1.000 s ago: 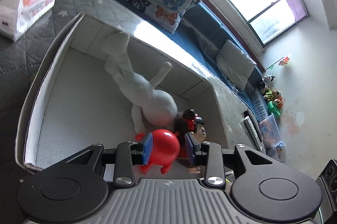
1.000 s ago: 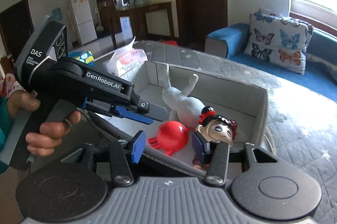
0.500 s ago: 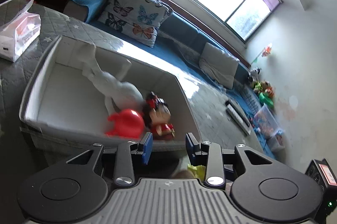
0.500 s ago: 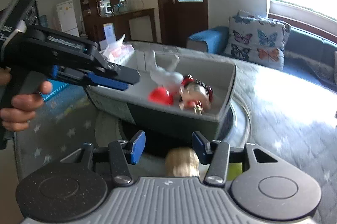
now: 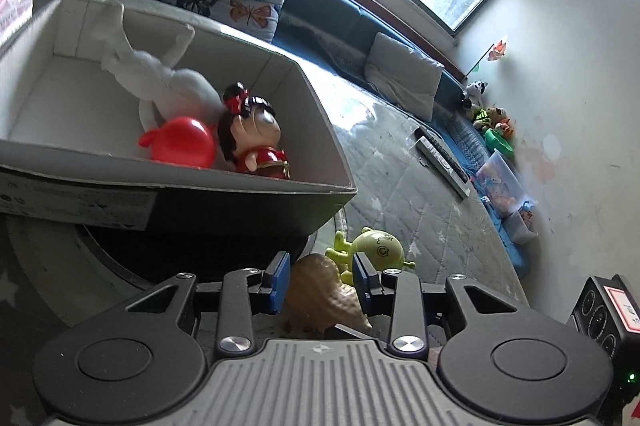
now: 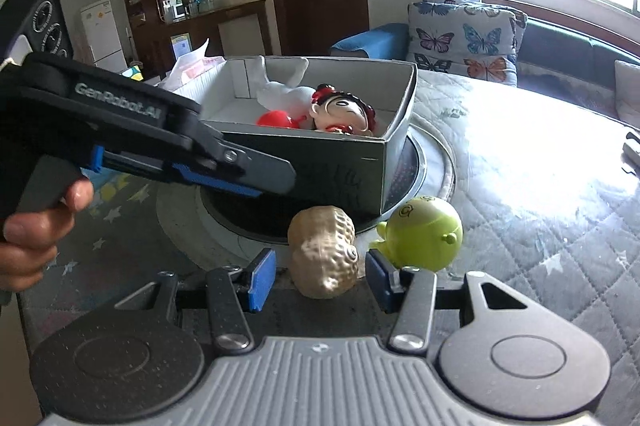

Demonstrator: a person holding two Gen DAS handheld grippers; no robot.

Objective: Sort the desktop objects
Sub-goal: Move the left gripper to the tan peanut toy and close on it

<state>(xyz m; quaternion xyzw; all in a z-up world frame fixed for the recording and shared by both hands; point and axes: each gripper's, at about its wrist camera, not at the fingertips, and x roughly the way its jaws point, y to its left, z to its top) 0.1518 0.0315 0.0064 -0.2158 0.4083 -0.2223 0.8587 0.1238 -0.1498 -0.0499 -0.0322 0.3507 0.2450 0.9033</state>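
Observation:
A grey box [image 5: 304, 186] [image 6: 404, 114] holds a white figure [image 5: 172, 82], a red toy [image 5: 180, 142] [image 6: 276, 119] and a doll in red [image 5: 256, 138] [image 6: 340, 112]. On the table in front of the box lie a tan peanut toy [image 5: 320, 290] [image 6: 326, 254] and a green toy [image 5: 378, 246] [image 6: 424, 230]. My left gripper [image 5: 322, 280] is open with the peanut between its fingers, not clamped. My right gripper [image 6: 320, 276] is open around the same peanut. The left gripper's body [image 6: 120, 130] reaches in from the left in the right wrist view.
The box stands on a round dark stand [image 6: 416, 170] on a quilted grey table cover [image 6: 540, 194]. A tissue pack [image 6: 196, 64] lies behind the box. A remote [image 5: 440, 158] lies on the far side. A sofa with butterfly cushions [image 6: 460, 34] is beyond.
Both grippers have pulled back out of the box and come down low in front of it. The red toy, between the left fingers a second ago, now lies in the box.

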